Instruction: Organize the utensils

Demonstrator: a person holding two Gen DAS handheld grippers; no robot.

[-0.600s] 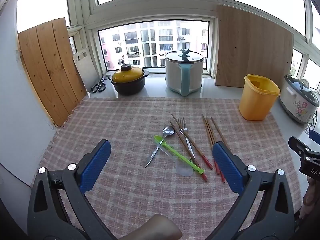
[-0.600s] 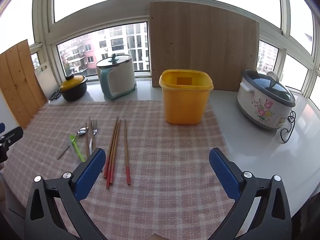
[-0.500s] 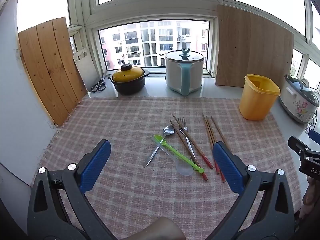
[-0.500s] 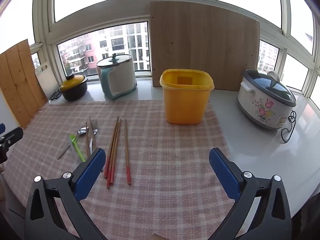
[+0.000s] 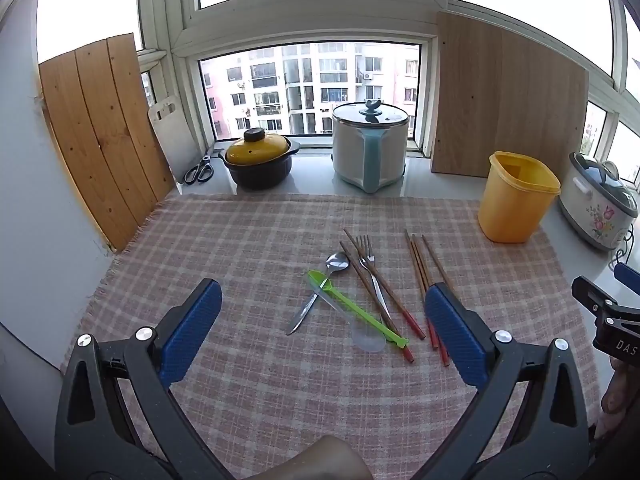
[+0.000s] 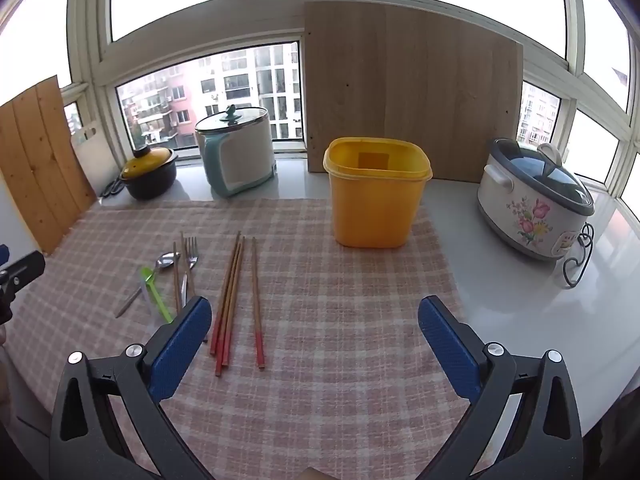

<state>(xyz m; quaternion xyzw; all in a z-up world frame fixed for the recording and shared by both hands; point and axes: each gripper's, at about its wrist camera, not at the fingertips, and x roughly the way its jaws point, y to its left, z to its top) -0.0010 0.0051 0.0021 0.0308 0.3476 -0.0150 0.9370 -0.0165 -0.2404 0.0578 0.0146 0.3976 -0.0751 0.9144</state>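
The open-topped yellow bin [image 6: 376, 204] stands upright on the checked cloth [image 6: 340, 360].

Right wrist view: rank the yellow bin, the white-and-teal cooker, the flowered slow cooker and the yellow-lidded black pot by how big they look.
1. Yellow bin and flowered slow cooker: look about alike, not ranked.
2. White-and-teal cooker, though it stands farther back.
3. Yellow-lidded black pot, smallest, also farthest away.

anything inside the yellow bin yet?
Nothing visible inside the open yellow plastic bin: only bare inner walls below the rim. Its floor is hidden by the front wall, so a small item there cannot be ruled out.
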